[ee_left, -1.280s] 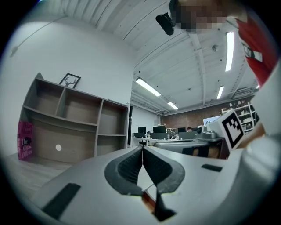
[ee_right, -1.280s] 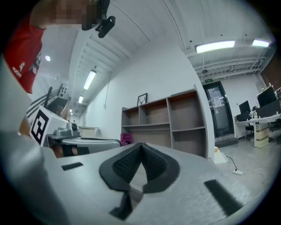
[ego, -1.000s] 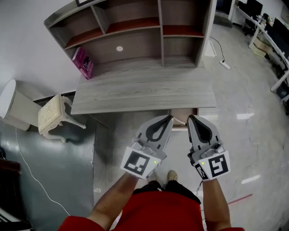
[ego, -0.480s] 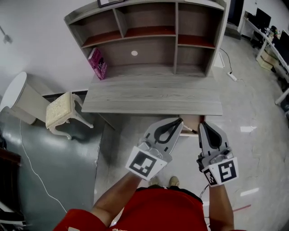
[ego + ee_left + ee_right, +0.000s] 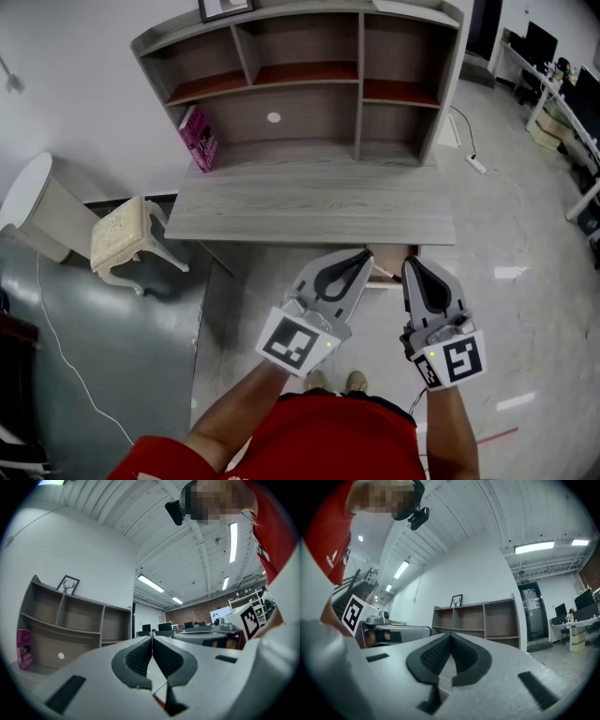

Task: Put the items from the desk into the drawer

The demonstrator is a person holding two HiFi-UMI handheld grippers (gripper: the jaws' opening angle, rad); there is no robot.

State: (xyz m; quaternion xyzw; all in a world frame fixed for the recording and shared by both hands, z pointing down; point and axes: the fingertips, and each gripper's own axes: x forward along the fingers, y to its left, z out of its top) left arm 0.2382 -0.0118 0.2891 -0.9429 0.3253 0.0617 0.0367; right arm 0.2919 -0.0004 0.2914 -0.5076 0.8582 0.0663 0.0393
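A pink box [image 5: 199,138] stands on end at the back left of the grey desk [image 5: 309,202], against the hutch; the left gripper view shows the pink box [image 5: 23,648] at its left edge. Under the desk's front right edge a drawer [image 5: 387,262] stands partly open. My left gripper [image 5: 367,252] and right gripper [image 5: 410,262] hover side by side in front of the desk, over the drawer's front. Both are shut with nothing between the pads, as the left gripper [image 5: 152,637] and right gripper [image 5: 451,634] show close up.
The hutch [image 5: 309,75] has several bare shelves and a framed picture [image 5: 223,7] on top. A small white stool [image 5: 127,239] and a round white table [image 5: 37,202] stand left of the desk. A power strip [image 5: 476,163] lies on the floor at the right.
Both grippers rose slightly together and stayed shut. The head view tilted up, so more of the hutch shows. Over the last half second almost nothing moved.
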